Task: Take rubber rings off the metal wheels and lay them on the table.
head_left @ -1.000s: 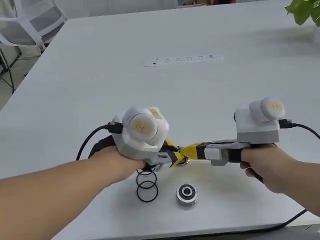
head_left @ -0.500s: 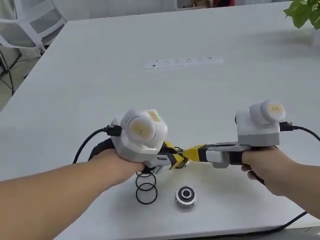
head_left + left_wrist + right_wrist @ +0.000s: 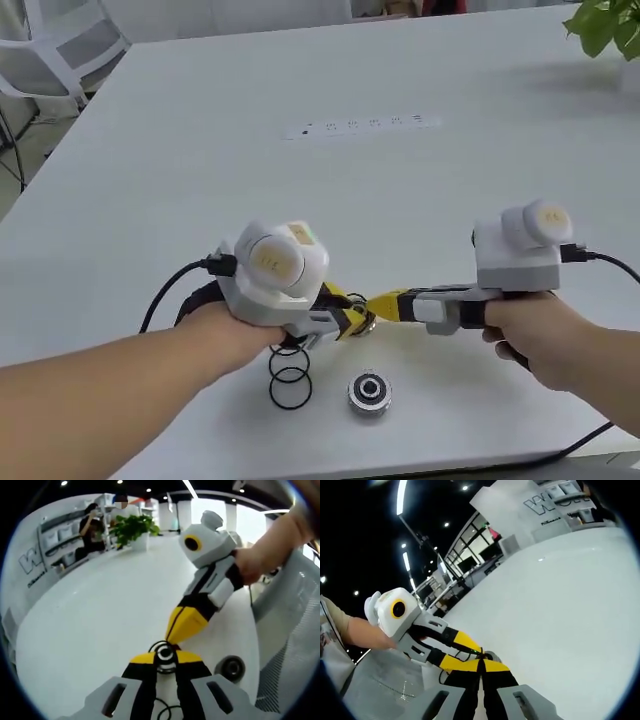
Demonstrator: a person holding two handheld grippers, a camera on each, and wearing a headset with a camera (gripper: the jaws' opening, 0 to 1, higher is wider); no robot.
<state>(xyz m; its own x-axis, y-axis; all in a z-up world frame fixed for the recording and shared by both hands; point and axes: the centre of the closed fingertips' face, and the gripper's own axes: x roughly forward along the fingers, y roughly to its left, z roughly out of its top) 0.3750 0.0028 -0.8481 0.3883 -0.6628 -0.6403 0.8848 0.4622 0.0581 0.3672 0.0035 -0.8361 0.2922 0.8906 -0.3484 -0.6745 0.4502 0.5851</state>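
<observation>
My left gripper (image 3: 352, 320) is shut on a small metal wheel (image 3: 164, 652), held just above the white table (image 3: 300, 190). My right gripper (image 3: 373, 308) comes in from the right, tips together at the wheel's far edge, pinching a thin black rubber ring (image 3: 156, 645) there. In the right gripper view, my own jaws (image 3: 481, 664) stand shut against the left gripper's yellow tips (image 3: 470, 652). Two loose black rings (image 3: 290, 380) lie on the table below the left hand. A second metal wheel (image 3: 369, 392) sits flat beside them, also in the left gripper view (image 3: 232, 666).
A row of sockets (image 3: 360, 125) is set into the table's middle. A plant (image 3: 605, 25) stands at the far right corner and a white chair (image 3: 60, 45) at the far left. Black cables (image 3: 170, 295) trail from both grippers. The table's near edge runs just below the wheel.
Both grippers stay locked at the wheel between them. The left hand has rolled slightly; the rings and wheel on the table have not moved.
</observation>
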